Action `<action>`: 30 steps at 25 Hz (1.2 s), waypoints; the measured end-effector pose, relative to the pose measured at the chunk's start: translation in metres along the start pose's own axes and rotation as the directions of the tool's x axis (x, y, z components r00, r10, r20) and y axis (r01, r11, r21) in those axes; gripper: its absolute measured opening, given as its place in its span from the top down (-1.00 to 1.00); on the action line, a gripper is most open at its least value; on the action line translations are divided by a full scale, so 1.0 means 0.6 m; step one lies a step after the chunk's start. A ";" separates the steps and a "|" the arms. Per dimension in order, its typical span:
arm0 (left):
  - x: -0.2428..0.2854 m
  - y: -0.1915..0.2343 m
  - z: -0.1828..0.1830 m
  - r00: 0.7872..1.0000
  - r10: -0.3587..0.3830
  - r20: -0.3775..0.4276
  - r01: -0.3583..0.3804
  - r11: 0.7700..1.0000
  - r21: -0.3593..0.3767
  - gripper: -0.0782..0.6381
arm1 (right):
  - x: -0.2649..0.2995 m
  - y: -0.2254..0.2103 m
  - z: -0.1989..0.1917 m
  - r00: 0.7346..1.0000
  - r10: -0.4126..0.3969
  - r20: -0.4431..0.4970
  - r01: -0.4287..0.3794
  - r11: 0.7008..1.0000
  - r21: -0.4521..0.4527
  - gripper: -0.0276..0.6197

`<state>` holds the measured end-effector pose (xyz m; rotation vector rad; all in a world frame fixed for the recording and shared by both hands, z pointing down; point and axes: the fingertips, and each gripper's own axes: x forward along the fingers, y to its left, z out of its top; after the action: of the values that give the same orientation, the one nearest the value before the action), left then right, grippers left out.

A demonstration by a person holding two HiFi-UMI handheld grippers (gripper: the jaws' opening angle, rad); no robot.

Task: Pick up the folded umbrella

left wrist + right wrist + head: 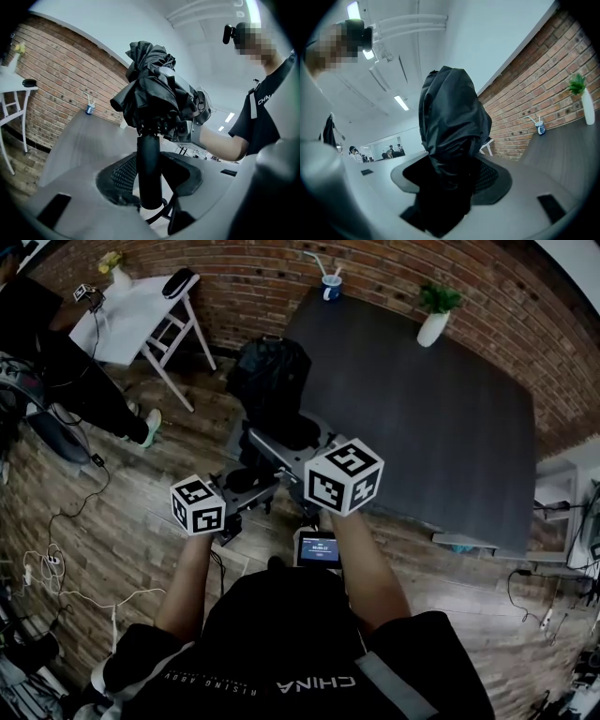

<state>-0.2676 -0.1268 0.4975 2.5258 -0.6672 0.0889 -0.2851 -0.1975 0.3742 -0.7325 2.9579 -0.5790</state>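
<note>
Black fabric, crumpled and slightly glossy: that's the folded umbrella (270,376), and it's up in the air, carried between both grippers over the wooden floor (122,521), just at the near-left corner of the dark grey table (422,427).

In the left gripper view, the left gripper (149,187) has its ribbed pads pinching the handle (149,168), a smooth matte-black cylinder, with the canopy (150,98) bunched above it in loose, uneven folds. Over to the right gripper view, and the right gripper (450,187) has its jaws set wide, clamped around the fat, soft bundle of cloth (452,126). From the head view, the left gripper (246,486) sits nearer and further left, and the right gripper (281,448) is just beyond it on the bundle.

Where's the danger? I'd say the right-hand grip: it has slippery cloth, not a rigid part, so the folds could slide and leave the jaws holding a loose flap. The round, slick handle could twist or creep through the left pads if the weight tips. And if the two hands drift apart, the shaft might telescope out, or the untied canopy could spill open.

The rough red brick wall (281,277) stands far behind.
</note>
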 end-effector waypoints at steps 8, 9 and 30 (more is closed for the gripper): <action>-0.037 -0.091 -0.053 0.999 -0.054 0.002 0.054 0.998 -0.013 0.34 | -0.065 0.075 -0.035 0.999 -0.037 0.003 0.037 0.999 0.027 0.09; -0.038 -0.099 -0.059 0.998 -0.060 0.000 0.060 0.998 -0.016 0.34 | -0.072 0.080 -0.039 0.999 -0.043 0.002 0.043 0.999 0.029 0.09; 0.082 -0.152 -0.047 0.999 -0.042 0.028 0.042 0.999 -0.017 0.34 | -0.173 0.022 -0.004 1.000 -0.011 -0.017 0.011 1.000 -0.004 0.09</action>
<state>-0.1792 -0.0666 0.4879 2.5269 -0.6228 0.0332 -0.1988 -0.1383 0.3665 -0.7487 2.9727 -0.5834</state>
